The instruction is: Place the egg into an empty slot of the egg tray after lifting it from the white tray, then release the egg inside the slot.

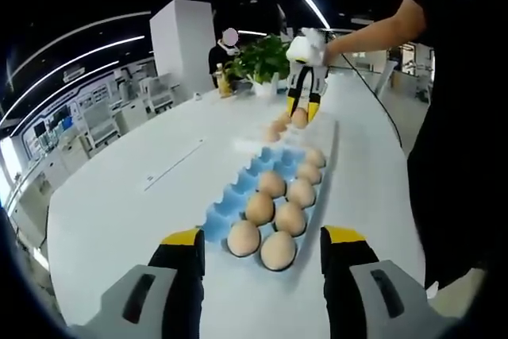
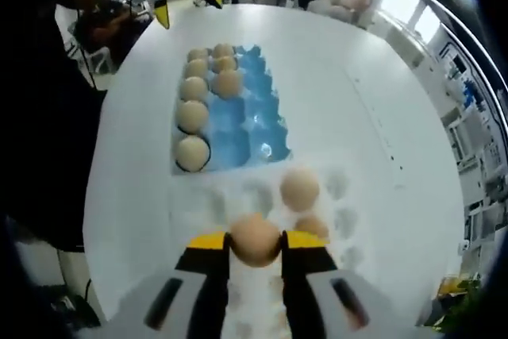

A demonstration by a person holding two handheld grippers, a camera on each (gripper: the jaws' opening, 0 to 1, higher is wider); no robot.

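An egg [image 2: 255, 238] was held clamped between the right gripper [image 2: 255, 242] jaws above the white tray [image 2: 341, 220], short of the blue egg tray [image 2: 254, 121]. The left gripper [image 1: 262, 245] stood apart, empty. The egg was judged light, smooth and brittle, best gripped gently across its middle.

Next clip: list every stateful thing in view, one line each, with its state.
Right gripper: shut on a brown egg, held above the white tray.
Left gripper: open, holding nothing.
Blue egg tray: partly filled, several slots empty.
White tray: two eggs left in it.
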